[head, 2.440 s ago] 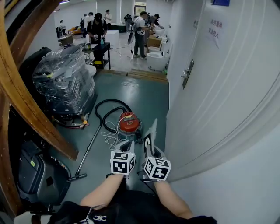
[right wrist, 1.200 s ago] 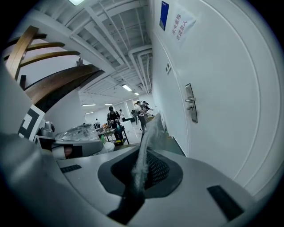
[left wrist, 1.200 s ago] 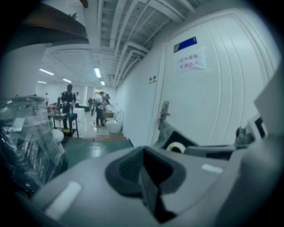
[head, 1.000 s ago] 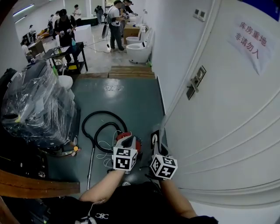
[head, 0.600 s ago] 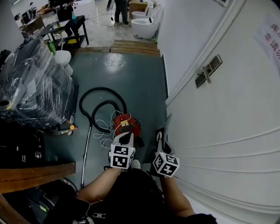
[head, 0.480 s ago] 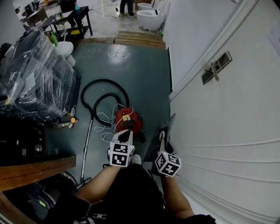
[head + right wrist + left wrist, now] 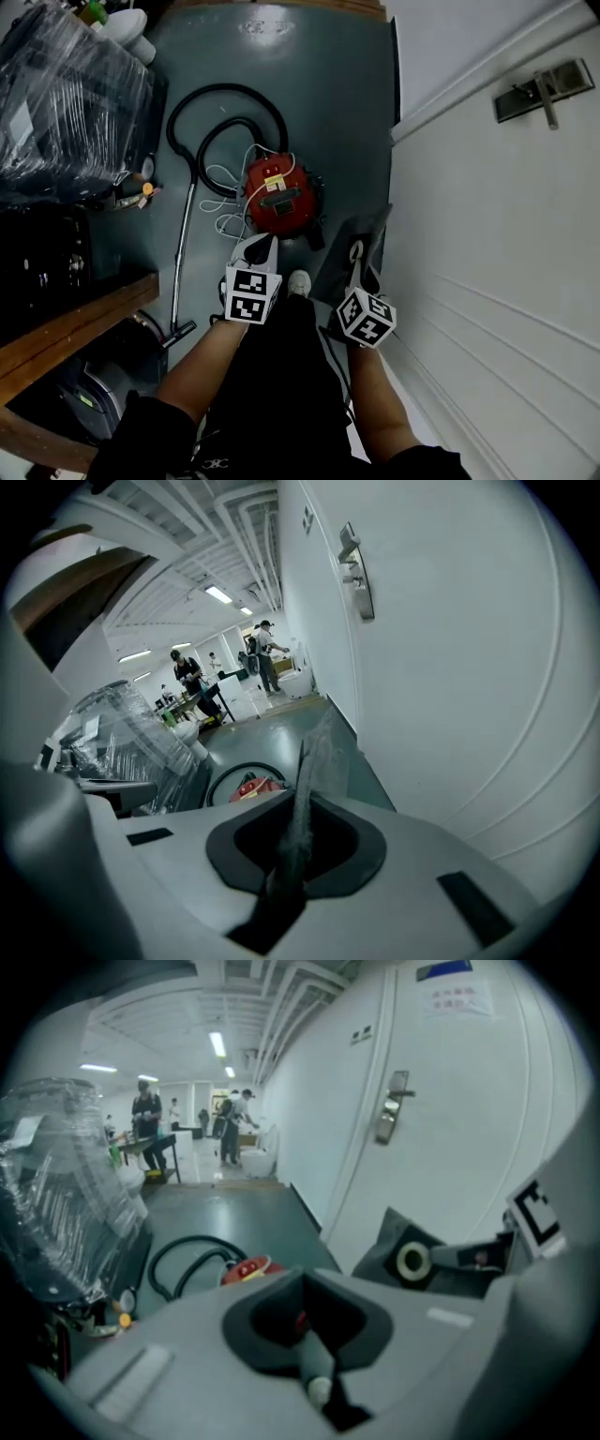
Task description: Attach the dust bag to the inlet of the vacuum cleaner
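- Far to the left of the left gripper (image 7: 260,246), a bulky machine wrapped in clear plastic (image 7: 66,89) stands on the grey-green floor (image 7: 328,84). A wooden beam (image 7: 75,328) slants below it, level with the gripper's marker cube.
- Closer in on that same side, a black hose (image 7: 217,105) loops on the floor. A thin wand (image 7: 183,253) runs down past the gripper's left.
- The red vacuum cleaner (image 7: 281,195) sits on the floor straight ahead of the left gripper's tips. It is near them but apart, with white cord (image 7: 228,225) tangled at its left edge.
- The left gripper points down and forward at the vacuum cleaner. Its own view shows its jaws pressed together.
- Between the two grippers, the toe of a white shoe (image 7: 298,281) shows just beside the left marker cube.
- The right gripper (image 7: 357,261) is clamped on the dust bag (image 7: 337,251). In its own view the dark grey fabric stands edge-on, pinched between the jaws.
- From the left gripper view, the bag hangs off to the right with its round collar (image 7: 411,1261) facing that camera.
- The bag is held to the right of the vacuum cleaner, apart from it.
- To the right of the right gripper stands a white door (image 7: 497,244), its metal handle (image 7: 536,91) far ahead and to the right.
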`<state>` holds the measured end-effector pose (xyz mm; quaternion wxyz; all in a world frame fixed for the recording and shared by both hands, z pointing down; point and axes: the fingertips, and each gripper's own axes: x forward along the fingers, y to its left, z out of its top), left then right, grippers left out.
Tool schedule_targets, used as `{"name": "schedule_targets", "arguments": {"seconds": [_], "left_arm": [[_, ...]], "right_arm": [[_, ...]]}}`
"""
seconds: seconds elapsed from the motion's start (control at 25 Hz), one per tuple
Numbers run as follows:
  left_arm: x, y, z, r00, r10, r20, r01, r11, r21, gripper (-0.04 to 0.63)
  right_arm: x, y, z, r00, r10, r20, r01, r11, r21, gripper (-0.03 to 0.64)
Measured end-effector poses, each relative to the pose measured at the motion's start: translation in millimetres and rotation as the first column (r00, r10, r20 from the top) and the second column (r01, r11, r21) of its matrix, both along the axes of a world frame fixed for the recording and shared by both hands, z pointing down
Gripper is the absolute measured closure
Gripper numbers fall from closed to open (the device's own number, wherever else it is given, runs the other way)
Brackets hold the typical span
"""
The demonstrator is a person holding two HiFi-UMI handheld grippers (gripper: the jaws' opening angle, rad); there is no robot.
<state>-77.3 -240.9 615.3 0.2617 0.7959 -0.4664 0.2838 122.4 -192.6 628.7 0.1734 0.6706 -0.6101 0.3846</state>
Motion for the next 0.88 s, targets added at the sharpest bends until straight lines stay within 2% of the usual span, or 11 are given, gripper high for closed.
{"name": "schedule_targets", "arguments": {"seconds": [0.2, 0.44, 0.68, 0.88], "left_arm": [[-1, -3, 68, 0.997, 0.058, 0.060, -0.057, 0.998, -0.020, 0.597], [-21, -12, 138, 0.984, 0.113, 0.136, -0.108, 0.993, -0.045, 0.595], [-36, -29, 192, 0.963, 0.169, 0.208, -0.155, 0.985, -0.081, 0.594], [-38, -44, 214, 0.935, 0.236, 0.266, -0.221, 0.971, -0.088, 0.547]], "right_arm": [[-1, 8, 76, 1.000, 0.012, 0.007, -0.012, 0.998, -0.066, 0.598], [-7, 25, 156, 0.995, 0.098, 0.024, -0.094, 0.985, -0.145, 0.598], [-18, 37, 215, 0.993, 0.114, 0.015, -0.109, 0.973, -0.206, 0.598], [-22, 47, 247, 0.989, 0.148, 0.018, -0.138, 0.956, -0.259, 0.598]]}}
